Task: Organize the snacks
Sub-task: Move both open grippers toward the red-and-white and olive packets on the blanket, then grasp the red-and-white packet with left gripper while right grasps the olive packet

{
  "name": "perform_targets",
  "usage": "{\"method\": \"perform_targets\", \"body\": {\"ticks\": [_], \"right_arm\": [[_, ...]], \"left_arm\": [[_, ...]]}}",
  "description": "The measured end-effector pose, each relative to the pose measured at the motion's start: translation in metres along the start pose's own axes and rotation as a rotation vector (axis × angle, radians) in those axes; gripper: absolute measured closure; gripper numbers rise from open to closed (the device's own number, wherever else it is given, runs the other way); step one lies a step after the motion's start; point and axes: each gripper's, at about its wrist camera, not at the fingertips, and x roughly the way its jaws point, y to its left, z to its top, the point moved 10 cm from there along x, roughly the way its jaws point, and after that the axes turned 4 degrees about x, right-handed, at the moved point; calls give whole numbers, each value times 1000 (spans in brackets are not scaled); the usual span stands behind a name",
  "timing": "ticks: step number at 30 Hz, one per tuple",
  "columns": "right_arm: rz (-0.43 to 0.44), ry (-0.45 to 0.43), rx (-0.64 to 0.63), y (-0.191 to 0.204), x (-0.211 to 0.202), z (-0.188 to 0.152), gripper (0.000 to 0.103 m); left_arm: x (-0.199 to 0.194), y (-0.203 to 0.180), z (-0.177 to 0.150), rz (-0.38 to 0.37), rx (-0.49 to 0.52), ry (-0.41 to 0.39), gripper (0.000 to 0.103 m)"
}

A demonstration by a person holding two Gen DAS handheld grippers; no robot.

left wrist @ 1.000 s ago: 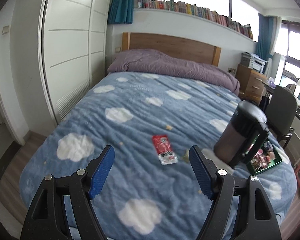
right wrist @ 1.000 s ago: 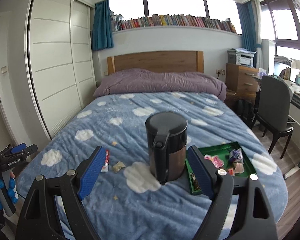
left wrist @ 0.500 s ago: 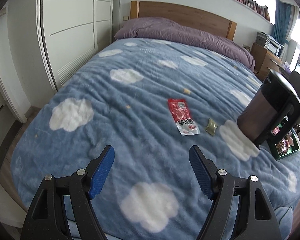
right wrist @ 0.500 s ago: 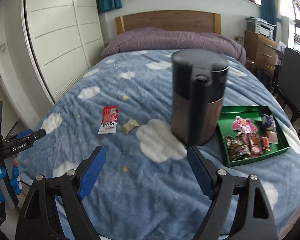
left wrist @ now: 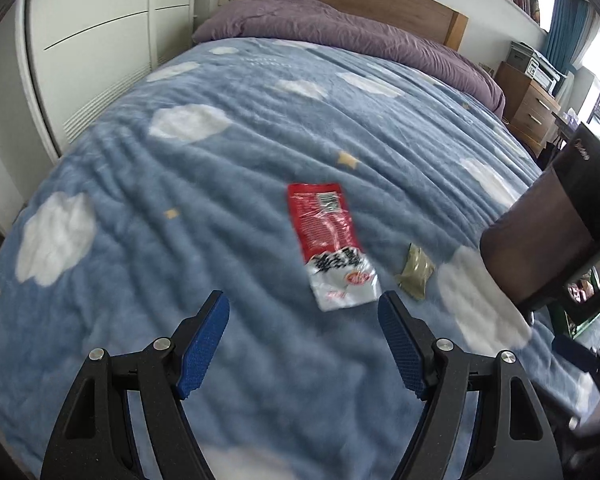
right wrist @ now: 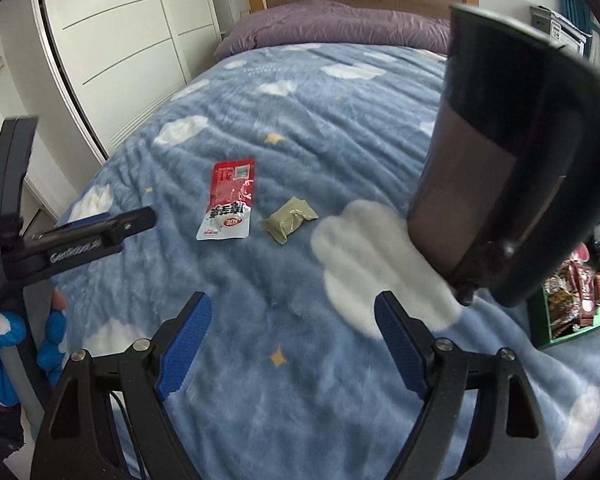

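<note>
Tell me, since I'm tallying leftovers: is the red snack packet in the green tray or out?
Out. The red snack packet lies flat on the blanket, left of the green tray.

Both open grippers have dropped nearer the red snack packet [left wrist: 329, 240] on the bed.

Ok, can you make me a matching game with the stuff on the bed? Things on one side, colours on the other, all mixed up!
Things:
1. long snack packet
2. small square packet
3. tray with snacks in it
4. tall jug

Colours:
A. green
B. black and brown
C. red and white
D. olive

Pairs: 1-C, 2-D, 3-A, 4-B

Both loose packets lie on the blue cloud blanket, to the left of the jug in the right camera; the tray sits to its right.
</note>
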Motion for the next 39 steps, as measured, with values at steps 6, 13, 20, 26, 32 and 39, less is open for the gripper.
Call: {"method": "perform_targets", "body": {"ticks": [6,13,20,26,32,39], "right_arm": [[8,20,36,-5,32,9,0],[44,54,121,-9,69,8,0],[63,50,203,-13,97,18,0],[92,52,272,-16,117,33,0],[139,55,324,-6,135,43,0],[151,60,300,4,152,52,36]], "left_arm": [[57,-14,20,-9,15,54,31],[98,-16,20,7,40,105,31],[116,-15,16,-18,44,116,31],[119,-9,16,-36,50,87,39],[115,3,14,-98,57,73,53],[115,5,13,-113,62,46,57]]}}
